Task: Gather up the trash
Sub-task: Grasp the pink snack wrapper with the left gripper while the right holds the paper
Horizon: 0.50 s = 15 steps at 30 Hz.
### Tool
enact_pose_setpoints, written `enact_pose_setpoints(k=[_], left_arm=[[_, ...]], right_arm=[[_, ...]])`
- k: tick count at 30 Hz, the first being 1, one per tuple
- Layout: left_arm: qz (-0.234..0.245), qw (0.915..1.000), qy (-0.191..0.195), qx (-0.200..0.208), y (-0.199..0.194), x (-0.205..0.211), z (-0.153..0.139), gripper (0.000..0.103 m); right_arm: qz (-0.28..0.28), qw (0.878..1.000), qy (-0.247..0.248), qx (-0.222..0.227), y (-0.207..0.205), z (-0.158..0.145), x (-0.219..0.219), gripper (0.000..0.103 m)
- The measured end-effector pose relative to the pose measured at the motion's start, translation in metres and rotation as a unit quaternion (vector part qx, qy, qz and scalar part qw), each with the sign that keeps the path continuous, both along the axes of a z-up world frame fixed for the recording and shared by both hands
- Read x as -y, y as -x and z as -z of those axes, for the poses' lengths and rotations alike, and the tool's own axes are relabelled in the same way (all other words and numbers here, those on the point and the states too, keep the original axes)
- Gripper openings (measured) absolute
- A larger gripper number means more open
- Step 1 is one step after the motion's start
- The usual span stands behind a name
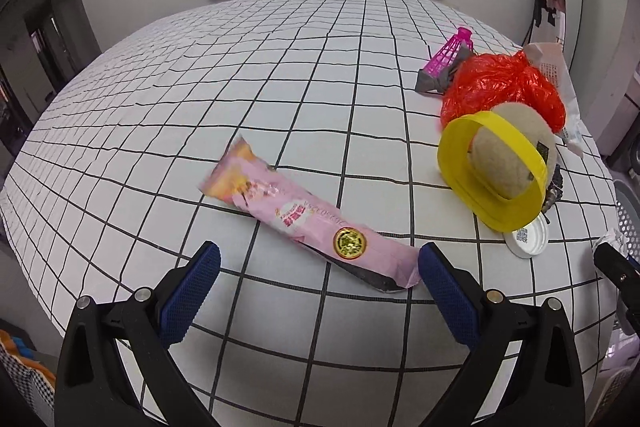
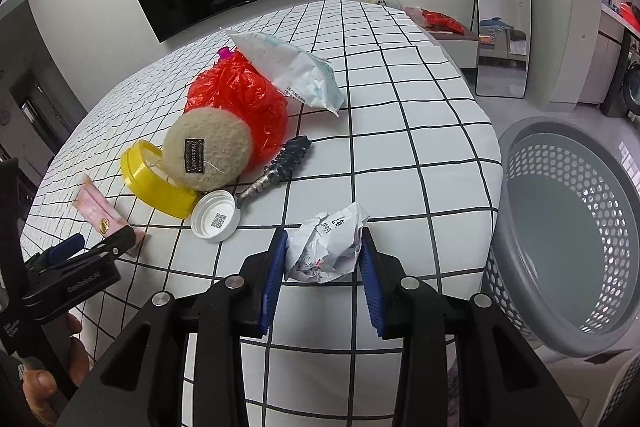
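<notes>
We're mid-collection, two pickups going at once. Our right gripper has its fingers narrowed onto the crumpled paper, one blue pad on each side of it, near the counter edge; it reads as gripped, though whether it is lifted off the checked cloth we can't tell. The grey basket stands on the floor just right of the counter, empty as far as we can see, so the next move for this hand is probably to carry the paper right, over the rim, and let go. Our left gripper has its fingers wide, hovering at the near end of the pink wrapper, which lies flat and diagonal on the cloth; nothing gripped yet. It's thin and flat, so we'd need to come down low and pinch the end, which may slip. Still waiting in the pile: yellow ring, beige puff, red plastic bag, white cap, white pouch, spiky dark tool.
</notes>
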<state>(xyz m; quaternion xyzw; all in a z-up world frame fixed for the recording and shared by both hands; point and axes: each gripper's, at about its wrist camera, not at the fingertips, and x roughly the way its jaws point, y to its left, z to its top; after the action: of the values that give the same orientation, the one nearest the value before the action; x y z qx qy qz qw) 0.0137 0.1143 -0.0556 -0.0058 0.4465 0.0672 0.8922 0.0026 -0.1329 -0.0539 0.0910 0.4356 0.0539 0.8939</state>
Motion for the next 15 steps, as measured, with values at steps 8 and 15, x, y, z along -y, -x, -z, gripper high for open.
enact_pose_setpoints(k=[8,15], left_arm=[[-0.023,0.9996,0.014,0.012,0.001,-0.011,-0.010,0.097],[-0.054,0.9975,0.044,-0.006,-0.012,-0.022,0.001,0.097]], right_arm=[[-0.002,1.000,-0.005,0.001,0.002,0.000,-0.001,0.035],[-0.005,1.000,-0.007,0.000,0.002,0.001,-0.001,0.035]])
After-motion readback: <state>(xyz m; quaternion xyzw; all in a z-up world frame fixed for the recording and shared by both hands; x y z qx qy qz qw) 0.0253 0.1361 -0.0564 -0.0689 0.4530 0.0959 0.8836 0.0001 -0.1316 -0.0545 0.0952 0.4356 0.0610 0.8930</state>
